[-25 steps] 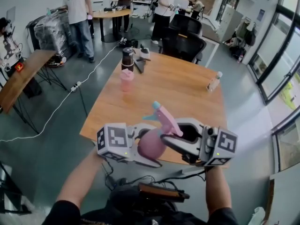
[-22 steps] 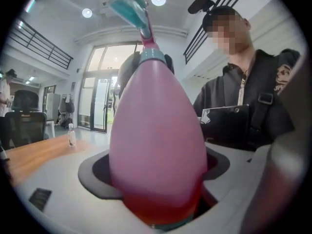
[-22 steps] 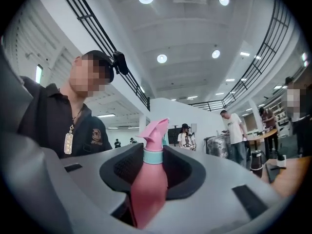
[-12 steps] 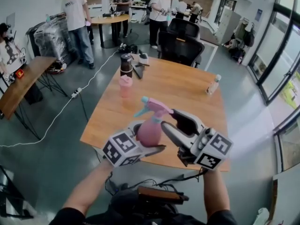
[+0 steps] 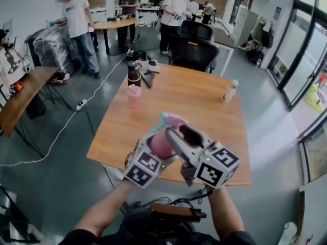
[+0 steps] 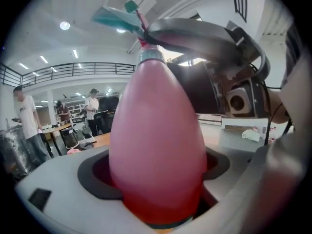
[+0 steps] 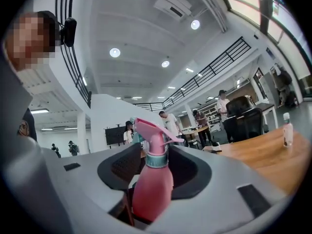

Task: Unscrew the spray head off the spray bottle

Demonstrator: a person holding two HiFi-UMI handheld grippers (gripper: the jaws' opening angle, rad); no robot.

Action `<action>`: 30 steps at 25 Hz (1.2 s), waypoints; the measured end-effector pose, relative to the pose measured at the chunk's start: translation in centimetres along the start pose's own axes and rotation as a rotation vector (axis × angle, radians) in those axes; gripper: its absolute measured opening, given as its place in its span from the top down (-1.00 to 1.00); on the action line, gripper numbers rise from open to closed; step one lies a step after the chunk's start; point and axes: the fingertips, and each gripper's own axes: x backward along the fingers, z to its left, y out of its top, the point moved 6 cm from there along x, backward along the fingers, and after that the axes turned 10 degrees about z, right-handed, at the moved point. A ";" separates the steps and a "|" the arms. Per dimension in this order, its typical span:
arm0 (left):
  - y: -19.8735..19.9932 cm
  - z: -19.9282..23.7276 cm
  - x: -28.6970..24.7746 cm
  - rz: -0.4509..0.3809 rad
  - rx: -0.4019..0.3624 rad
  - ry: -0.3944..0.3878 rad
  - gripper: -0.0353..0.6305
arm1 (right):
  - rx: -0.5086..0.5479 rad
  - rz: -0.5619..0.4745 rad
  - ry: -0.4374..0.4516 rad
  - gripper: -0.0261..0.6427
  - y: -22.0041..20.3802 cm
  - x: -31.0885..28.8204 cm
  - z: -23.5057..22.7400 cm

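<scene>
- Left gripper (image 6: 157,194): fingers clenched on the body of the pink spray bottle (image 6: 156,140), which is held in the air over the near edge of the desk (image 5: 204,101).
- Right gripper (image 7: 155,172): its 2 fingers have just been closing. They flank the collar of the spray head (image 7: 152,130) and are not yet pressing on it.

your head camera looks steeply down onto the pale rectangular wooden table (image 5: 204,101). your left gripper camera sits hard against the pink egg-shaped plastic spray bottle (image 6: 156,145), facing up its length. your right gripper camera sees that same bottle from slightly farther back, facing level.
</scene>
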 end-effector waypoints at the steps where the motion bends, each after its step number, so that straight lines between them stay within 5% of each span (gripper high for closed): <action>1: 0.0 0.0 0.0 0.000 -0.003 0.002 -0.47 | 0.001 0.000 -0.010 0.44 0.0 0.0 -0.1; 9: 0.3 -0.2 0.3 -0.020 -0.024 -0.058 -0.47 | 0.035 0.011 0.012 0.55 0.3 0.3 0.0; 23: 0.4 -3.1 5.4 -0.157 -0.235 -0.728 -0.47 | 0.256 0.086 0.500 0.55 1.4 2.2 3.8; 26: 0.6 -3.3 5.6 -0.164 -0.221 -0.715 -0.47 | 0.263 0.069 0.504 0.53 1.6 2.2 4.0; 30: 0.4 -2.3 4.1 -0.128 -0.155 -0.521 -0.47 | 0.279 0.065 0.317 0.50 1.1 2.0 3.2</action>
